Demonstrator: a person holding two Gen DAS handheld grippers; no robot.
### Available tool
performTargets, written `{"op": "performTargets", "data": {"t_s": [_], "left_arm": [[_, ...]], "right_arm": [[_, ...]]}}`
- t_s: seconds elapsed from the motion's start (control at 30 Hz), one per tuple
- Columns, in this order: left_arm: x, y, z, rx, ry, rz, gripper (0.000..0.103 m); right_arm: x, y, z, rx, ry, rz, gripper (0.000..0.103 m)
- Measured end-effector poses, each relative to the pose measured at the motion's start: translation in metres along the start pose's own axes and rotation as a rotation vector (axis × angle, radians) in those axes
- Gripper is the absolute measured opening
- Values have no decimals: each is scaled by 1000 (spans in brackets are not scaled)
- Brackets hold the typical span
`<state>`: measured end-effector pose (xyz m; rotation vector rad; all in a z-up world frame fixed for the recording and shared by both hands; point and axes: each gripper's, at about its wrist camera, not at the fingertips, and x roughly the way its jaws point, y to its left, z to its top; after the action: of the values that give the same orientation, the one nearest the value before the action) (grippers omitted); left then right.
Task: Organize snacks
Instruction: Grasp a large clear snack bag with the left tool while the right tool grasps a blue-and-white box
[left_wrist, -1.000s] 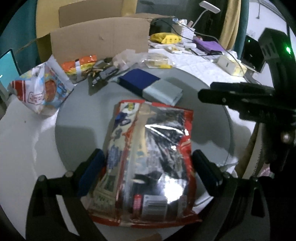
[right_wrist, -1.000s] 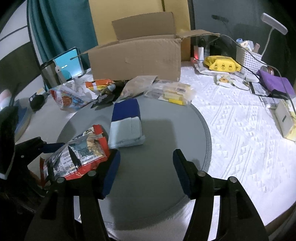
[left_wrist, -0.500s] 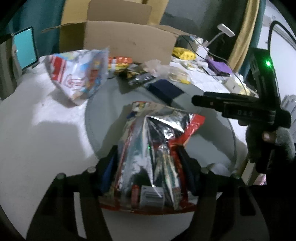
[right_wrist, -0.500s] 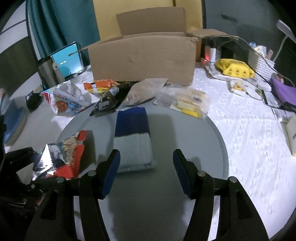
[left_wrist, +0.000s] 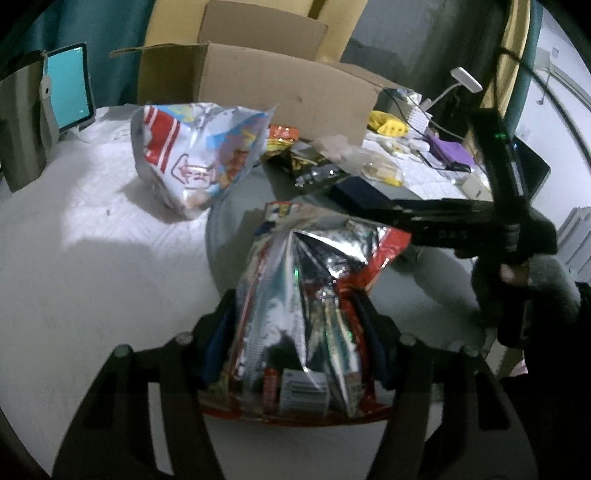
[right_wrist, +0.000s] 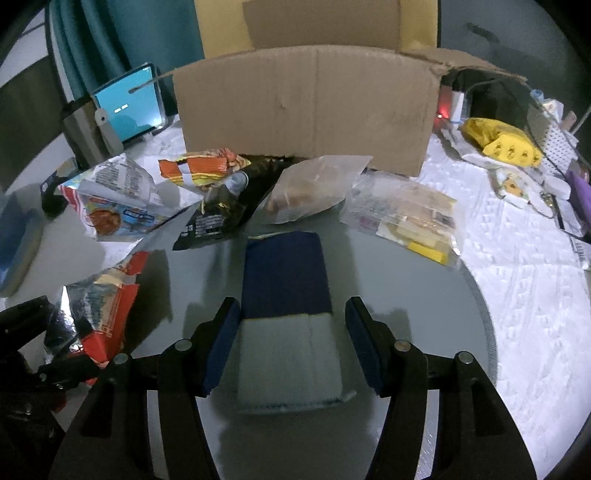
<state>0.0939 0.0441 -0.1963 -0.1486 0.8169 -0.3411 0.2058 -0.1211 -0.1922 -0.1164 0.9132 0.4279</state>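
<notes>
In my left claw's view, my left claw (left_wrist: 299, 343) is squeezed on a red and silver snack bag (left_wrist: 306, 306). The bag is crinkled between my two pads, above the gray round mat (left_wrist: 236, 236). I think it is light and puffy and a bit slippery, so I hold it low, near its sealed bottom edge. If I squeeze too hard, the snacks inside may break. A white snack bag (left_wrist: 195, 158) stands just past it, and the cardboard box (left_wrist: 280, 92) is behind.

In my right claw's view, my right claw (right_wrist: 291, 343) is not squeezing anything. The blue and gray pack (right_wrist: 288, 314) lies flat on the mat between my pads, with small gaps on both sides. It looks soft and squishy, like a pack of tissues, so I think I should grab it by its long sides. The box (right_wrist: 306, 103) waits behind the other snacks.
</notes>
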Motion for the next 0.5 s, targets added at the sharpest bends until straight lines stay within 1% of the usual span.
{"op": "performTargets", "data": {"t_s": [0.2,0.37,0.4,0.5], "left_arm": [[1,0,1,6,-1,-2,63],[1,-2,1,8,2,3,63],[1,-3,2,8,3,2,63],[-2,-6,2,15,0,1,63]], "right_arm": [[11,8,6,-49,-3,-55,64],[13,9,6,-76,-15,-43,64],[12,9,5,-85,-16,-40,63],[9,10,3,-98,-21,-30,53]]}}
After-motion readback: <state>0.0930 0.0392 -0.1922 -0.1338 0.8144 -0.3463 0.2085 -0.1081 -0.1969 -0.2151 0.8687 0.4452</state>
